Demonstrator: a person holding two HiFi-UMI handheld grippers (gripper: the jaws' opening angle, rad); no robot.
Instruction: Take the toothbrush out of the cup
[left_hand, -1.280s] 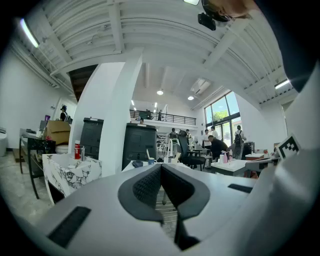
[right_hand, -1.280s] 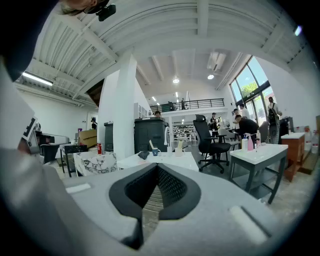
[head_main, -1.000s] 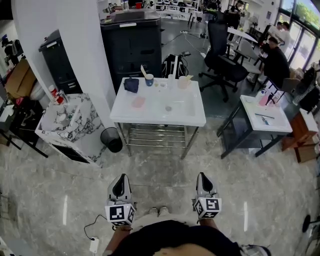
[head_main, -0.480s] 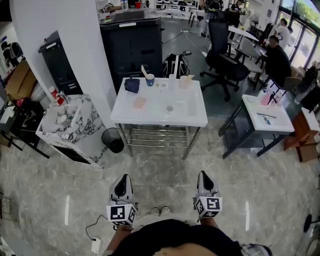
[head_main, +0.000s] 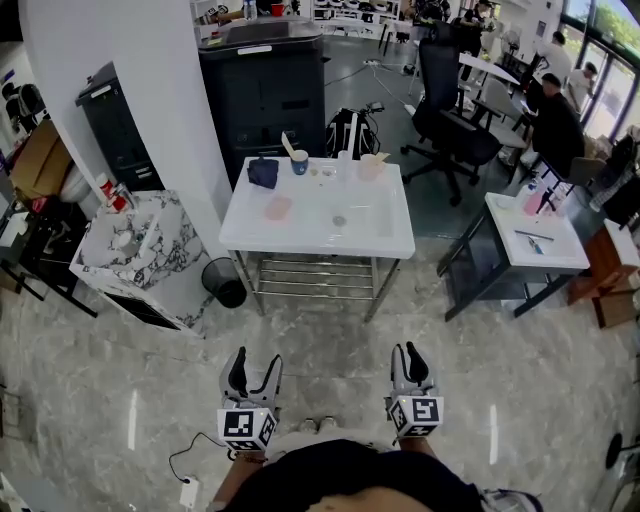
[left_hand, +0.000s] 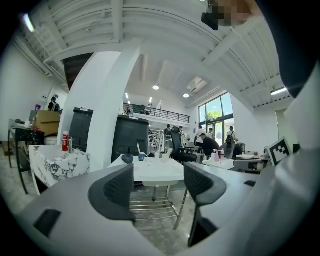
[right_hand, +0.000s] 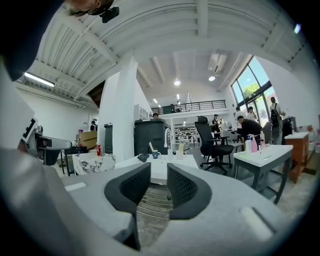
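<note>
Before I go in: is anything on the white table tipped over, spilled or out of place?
Nothing stands out. The blue cup stands upright near the far edge of the white table, with the toothbrush leaning inside it. No spill shows from here.

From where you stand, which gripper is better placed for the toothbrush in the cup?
Left, slightly. The cup with the toothbrush stands at the table's back left, on the left gripper's side. Both grippers have just been opening, nothing between their jaws; the left gapes wider than the right gripper. Neither is near.
</note>
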